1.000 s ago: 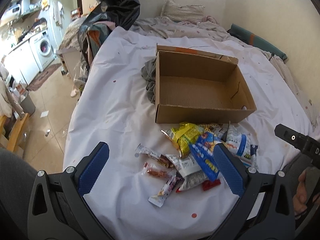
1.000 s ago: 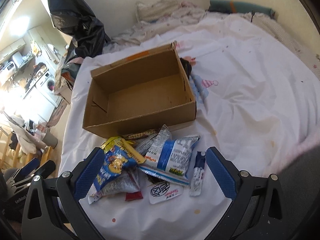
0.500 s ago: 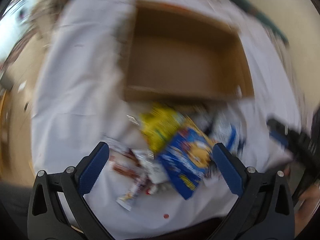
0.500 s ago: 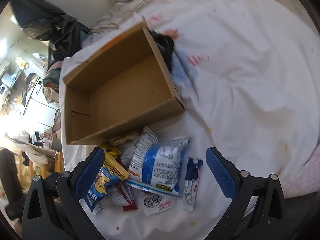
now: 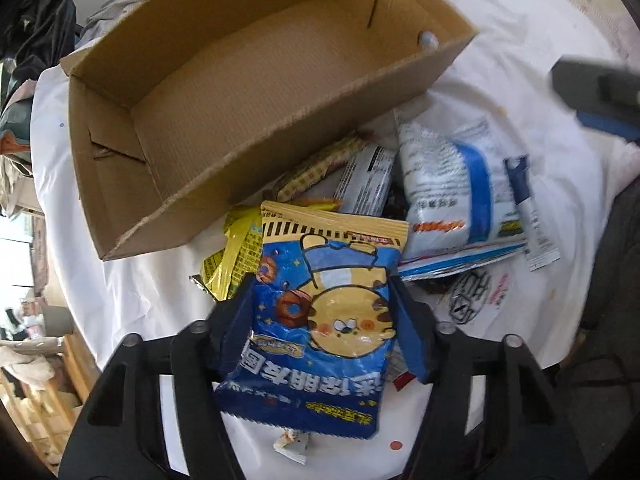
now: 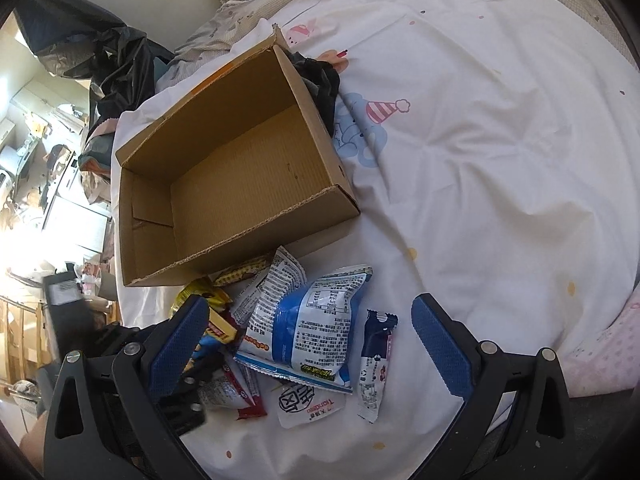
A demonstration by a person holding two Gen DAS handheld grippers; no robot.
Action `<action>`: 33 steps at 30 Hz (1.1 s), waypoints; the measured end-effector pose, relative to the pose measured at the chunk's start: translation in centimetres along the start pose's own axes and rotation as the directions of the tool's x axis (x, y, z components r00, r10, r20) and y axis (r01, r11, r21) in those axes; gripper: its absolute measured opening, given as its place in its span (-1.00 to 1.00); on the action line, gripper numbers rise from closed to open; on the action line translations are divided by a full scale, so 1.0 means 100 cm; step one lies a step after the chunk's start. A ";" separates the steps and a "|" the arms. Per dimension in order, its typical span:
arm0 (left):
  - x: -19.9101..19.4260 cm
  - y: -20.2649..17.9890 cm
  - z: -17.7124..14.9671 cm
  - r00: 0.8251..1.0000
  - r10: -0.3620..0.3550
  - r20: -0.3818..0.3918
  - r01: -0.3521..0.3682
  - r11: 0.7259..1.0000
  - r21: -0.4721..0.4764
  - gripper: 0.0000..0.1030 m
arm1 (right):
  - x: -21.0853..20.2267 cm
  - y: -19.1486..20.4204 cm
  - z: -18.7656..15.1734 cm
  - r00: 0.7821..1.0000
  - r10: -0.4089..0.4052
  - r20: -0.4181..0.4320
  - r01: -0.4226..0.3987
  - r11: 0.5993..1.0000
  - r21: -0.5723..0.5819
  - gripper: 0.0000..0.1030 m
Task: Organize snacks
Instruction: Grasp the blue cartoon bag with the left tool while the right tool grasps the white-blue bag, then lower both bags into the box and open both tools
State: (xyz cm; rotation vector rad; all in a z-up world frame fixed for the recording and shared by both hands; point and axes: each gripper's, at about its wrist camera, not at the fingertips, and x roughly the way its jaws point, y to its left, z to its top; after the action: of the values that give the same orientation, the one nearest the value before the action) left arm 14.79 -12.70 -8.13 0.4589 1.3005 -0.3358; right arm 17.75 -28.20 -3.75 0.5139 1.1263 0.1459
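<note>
A pile of snack packets lies on the white bedsheet (image 6: 500,160) in front of an empty open cardboard box (image 5: 248,80), which also shows in the right wrist view (image 6: 240,168). My left gripper (image 5: 320,320) is shut on a blue snack bag with a yellow cartoon tiger (image 5: 320,320), its blue pads pressing both sides. A white-and-blue bag (image 5: 452,184) lies to its right; it also shows in the right wrist view (image 6: 308,328). My right gripper (image 6: 310,344) is open above that bag, holding nothing.
A yellow packet (image 5: 232,252), a thin blue stick packet (image 6: 376,356) and several small wrappers lie in the pile. A dark cloth (image 6: 320,84) lies behind the box. Black bags (image 6: 108,60) stand at the bed's left; the bed edge is near.
My left gripper moved forward and down over the pile and closed on the blue tiger bag. My right gripper dropped closer to the white-and-blue bag and stayed open.
</note>
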 end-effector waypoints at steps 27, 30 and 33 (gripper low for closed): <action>-0.056 0.103 -0.068 0.971 -0.030 0.238 0.149 0.856 -0.495 -0.14 | 0.114 0.025 -0.004 0.940 -0.088 -0.330 0.111 0.992 0.052 0.41; -0.058 0.104 -0.071 0.968 -0.035 0.250 0.160 0.851 -0.500 -0.14 | 0.100 0.031 -0.004 0.949 -0.087 -0.303 0.098 0.995 0.019 0.35; -0.060 0.106 -0.073 0.966 -0.024 0.258 0.156 0.847 -0.507 -0.14 | 0.082 0.035 -0.008 0.955 -0.059 -0.290 0.063 0.998 0.005 0.34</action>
State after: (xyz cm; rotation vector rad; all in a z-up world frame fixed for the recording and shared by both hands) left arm 12.36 0.02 -2.30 -0.1108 1.1156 -0.0969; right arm 21.13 -21.90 -9.12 0.4792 1.4299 0.1633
